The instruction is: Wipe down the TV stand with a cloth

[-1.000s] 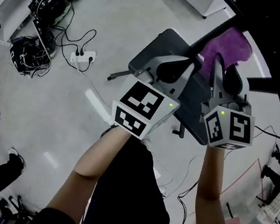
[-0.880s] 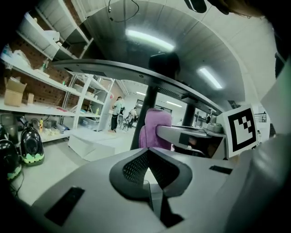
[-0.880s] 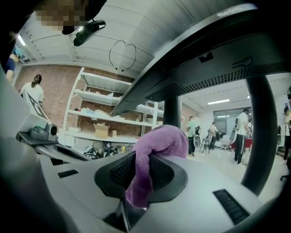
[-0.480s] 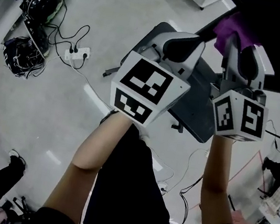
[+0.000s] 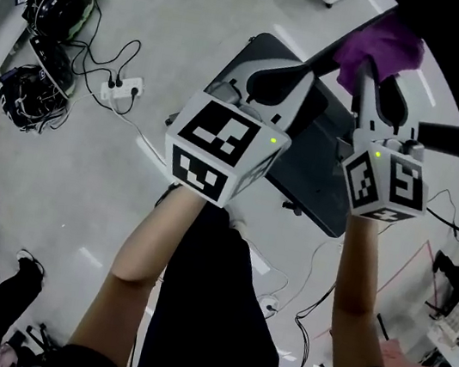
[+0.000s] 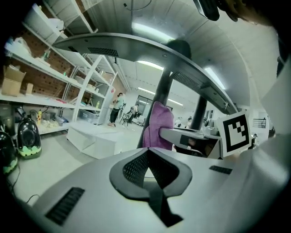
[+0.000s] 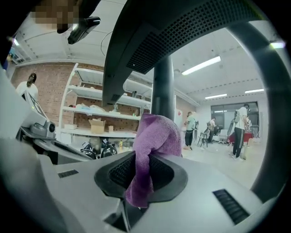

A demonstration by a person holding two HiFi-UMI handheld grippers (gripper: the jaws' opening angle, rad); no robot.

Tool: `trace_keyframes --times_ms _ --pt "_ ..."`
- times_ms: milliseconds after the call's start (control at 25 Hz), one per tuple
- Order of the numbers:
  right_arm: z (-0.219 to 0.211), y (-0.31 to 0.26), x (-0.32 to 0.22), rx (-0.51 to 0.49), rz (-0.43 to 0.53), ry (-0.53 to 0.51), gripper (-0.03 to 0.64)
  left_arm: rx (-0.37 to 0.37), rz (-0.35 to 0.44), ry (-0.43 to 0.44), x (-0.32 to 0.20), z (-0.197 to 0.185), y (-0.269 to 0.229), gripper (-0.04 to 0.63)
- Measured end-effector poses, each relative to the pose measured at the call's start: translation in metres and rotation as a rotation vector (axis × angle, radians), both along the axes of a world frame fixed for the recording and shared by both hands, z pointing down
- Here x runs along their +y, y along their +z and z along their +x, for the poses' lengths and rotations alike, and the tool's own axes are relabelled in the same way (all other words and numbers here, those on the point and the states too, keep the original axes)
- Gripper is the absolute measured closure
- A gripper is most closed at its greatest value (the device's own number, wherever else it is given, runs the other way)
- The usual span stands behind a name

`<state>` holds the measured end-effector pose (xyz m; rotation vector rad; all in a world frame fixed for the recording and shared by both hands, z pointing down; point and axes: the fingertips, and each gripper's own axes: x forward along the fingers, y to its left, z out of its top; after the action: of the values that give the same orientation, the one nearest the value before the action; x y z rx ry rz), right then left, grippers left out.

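in front of me, above the grey floor [image 5: 97, 191], my right gripper [image 5: 383, 89] [image 7: 142, 175] is clamped on a purple terry cloth [image 5: 380, 52] [image 7: 153, 136]. the cloth is a soft, nubbly towel fabric, bunched into a rounded lump past the jaw tips, with one narrow fold hanging down between the black ribbed pads. it sits up against the black post [image 7: 163, 88] of the dark grey tv stand [image 5: 316, 174]; i cannot tell whether it touches the post. from the head view, the cloth is over the far end of the stand's flat rectangular base plate. from the left gripper view, the same cloth [image 6: 159, 124] shows as a purple drape beside the post.

my left gripper [image 5: 275, 77] [image 6: 150, 170] is closed with nothing between its pads, held just beside the right one over the base plate.

on a white shelf rack [image 7: 77, 102] behind the stand, an open cardboard box [image 7: 97, 125] stands on a shelf; its contents are too small to make out. a white power strip [image 5: 125, 85] lies on the floor to my left with black cables plugged into it.

the only print i can see is the black-and-white square marker pattern on each gripper's cube.
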<state>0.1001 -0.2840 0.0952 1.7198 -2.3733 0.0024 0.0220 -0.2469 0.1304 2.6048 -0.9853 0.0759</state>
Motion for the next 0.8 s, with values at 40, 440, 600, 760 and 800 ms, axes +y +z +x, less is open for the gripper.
trace_keyframes --times_ms 40,440,600,760,800 --pt "0.000 0.006 -0.001 0.002 -0.007 0.001 0.532 -0.010 0.001 0.002 -0.001 -0.002 0.004 0.589" --pt "0.005 0.049 -0.003 0.025 -0.040 -0.035 0.532 -0.043 -0.023 -0.026 -0.010 -0.016 0.044 0.589" --pt "0.008 0.063 -0.004 0.019 -0.046 -0.066 0.532 -0.052 -0.044 -0.035 -0.011 -0.019 0.062 0.589" --pt "0.013 0.080 -0.004 0.008 -0.054 -0.084 0.532 -0.053 -0.046 -0.056 -0.014 -0.022 0.073 0.589" --pt "0.013 0.086 -0.004 0.013 -0.058 -0.090 0.532 -0.055 -0.046 -0.061 -0.015 -0.022 0.076 0.589"
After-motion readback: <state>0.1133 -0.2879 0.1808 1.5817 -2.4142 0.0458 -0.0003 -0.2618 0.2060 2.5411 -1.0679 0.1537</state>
